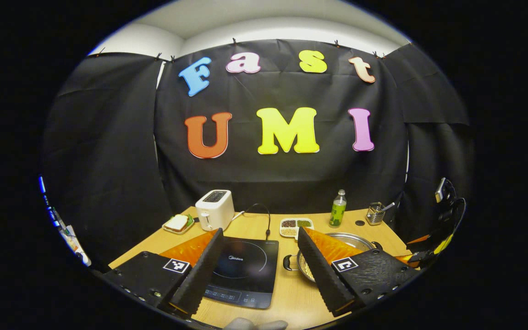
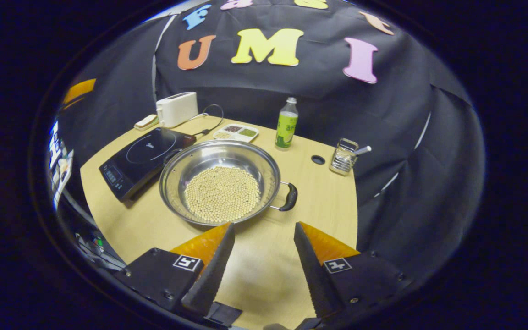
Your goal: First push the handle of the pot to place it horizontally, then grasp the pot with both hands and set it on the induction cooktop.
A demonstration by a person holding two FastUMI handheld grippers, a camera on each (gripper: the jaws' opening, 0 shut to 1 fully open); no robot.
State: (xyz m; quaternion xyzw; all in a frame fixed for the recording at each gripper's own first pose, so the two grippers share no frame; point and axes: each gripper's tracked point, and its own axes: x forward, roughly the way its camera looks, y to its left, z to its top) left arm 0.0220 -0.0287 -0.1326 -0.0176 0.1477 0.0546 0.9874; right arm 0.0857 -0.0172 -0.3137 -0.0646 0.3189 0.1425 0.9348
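A steel pot (image 2: 222,181) holding pale beans (image 2: 222,192) stands on the wooden table (image 2: 323,206), just right of the black induction cooktop (image 2: 142,156). One black handle (image 2: 290,196) sticks out at the pot's right; the other handle (image 2: 171,156) lies against the cooktop's edge. My right gripper (image 2: 264,225) hovers open just short of the pot's near rim, touching nothing. My left gripper (image 1: 260,229) is open above the table's front edge, over the cooktop (image 1: 245,270). Its right finger hides part of the pot (image 1: 358,240), whose near handle (image 1: 290,262) shows between the fingers.
Along the back stand a white toaster (image 2: 177,108), a plate with a sandwich (image 2: 146,121), a compartment tray of grains (image 2: 236,132), a green bottle (image 2: 286,123) and a wire utensil holder (image 2: 344,156). The other gripper (image 1: 433,243) shows at the right edge.
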